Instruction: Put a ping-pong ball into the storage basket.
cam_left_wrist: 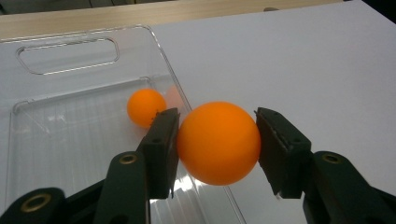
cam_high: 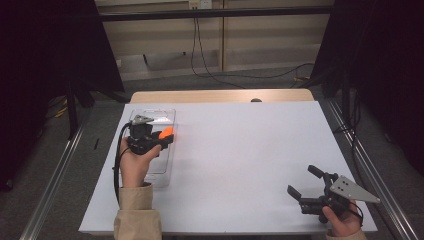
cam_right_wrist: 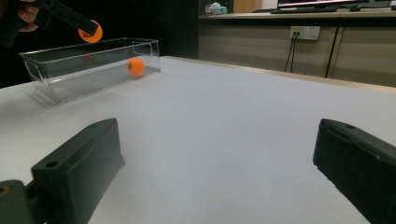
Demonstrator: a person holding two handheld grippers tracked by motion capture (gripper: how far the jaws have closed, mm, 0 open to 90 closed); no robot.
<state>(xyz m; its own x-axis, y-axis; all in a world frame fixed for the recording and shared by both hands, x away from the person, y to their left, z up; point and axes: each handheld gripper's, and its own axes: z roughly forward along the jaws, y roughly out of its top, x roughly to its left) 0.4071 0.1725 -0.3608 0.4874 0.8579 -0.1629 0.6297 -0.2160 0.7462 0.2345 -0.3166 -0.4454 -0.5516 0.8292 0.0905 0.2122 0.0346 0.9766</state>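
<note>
While the left hand-held gripper (cam_left_wrist: 217, 140) clamps a smooth orange ball (cam_left_wrist: 218, 143) above the clear plastic bin's (cam_left_wrist: 70, 70) rim, a second orange ball (cam_left_wrist: 145, 106) sits inside — the right hand-held gripper (cam_high: 311, 186) rests spread apart on the white bench (cam_high: 240, 150).

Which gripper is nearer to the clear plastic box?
The left. The left gripper holds an orange ball just above the clear plastic box, at its right wall. The right gripper rests far away, near the table's opposite corner, fingers open.

Tan sleeve (cam_high: 136, 214), black left gripper (cam_high: 162, 137) with trailing black cable (cam_high: 118, 165)
</note>
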